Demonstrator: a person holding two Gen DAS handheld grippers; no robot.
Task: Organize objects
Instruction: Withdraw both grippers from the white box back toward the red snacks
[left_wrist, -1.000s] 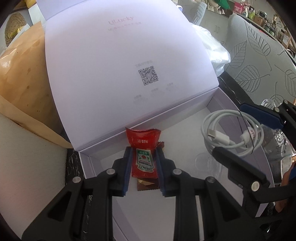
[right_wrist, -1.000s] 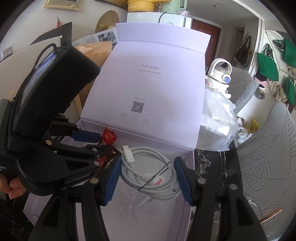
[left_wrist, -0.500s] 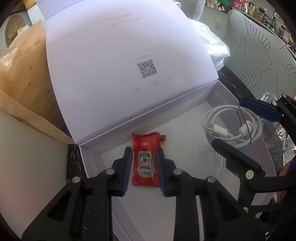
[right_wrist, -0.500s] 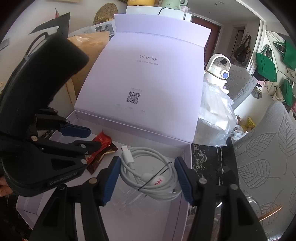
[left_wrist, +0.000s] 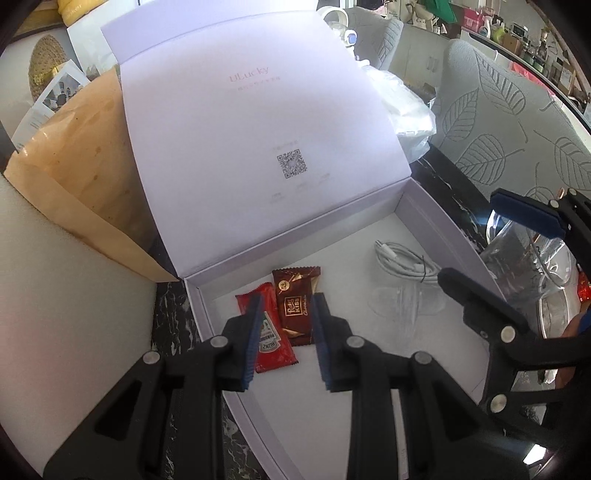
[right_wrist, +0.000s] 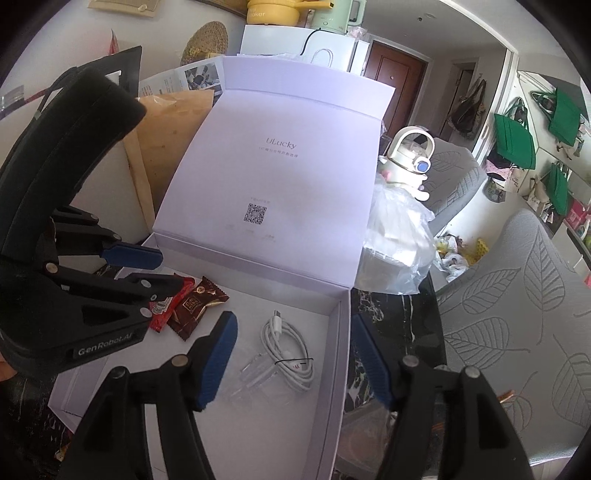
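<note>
Cable (right_wrist: 288, 347) is what the next move looks to turn on. It lies coiled on the floor of the box (right_wrist: 341, 332), by the box's right wall, straight ahead of and below the right claw (right_wrist: 291, 319). That claw is the nearer of the two. The coil's long axis runs from the box's hinge side toward its front, roughly along the line the claw points. The jaws would therefore close across its short width. The right claw is open and its jaws have just been opening. Nothing is gripped, and the cable shows in the gap between them but lower down. A clear wrapper (right_wrist: 255, 369) lies against the coil on the side toward the box's middle.

At the box's left rear corner a ketchup sachet (left_wrist: 273, 343) and a chocolate (left_wrist: 297, 306) lie side by side, touching. The left claw (left_wrist: 288, 297) hangs above them, drawn in to a narrow gap and holding nothing.
</note>
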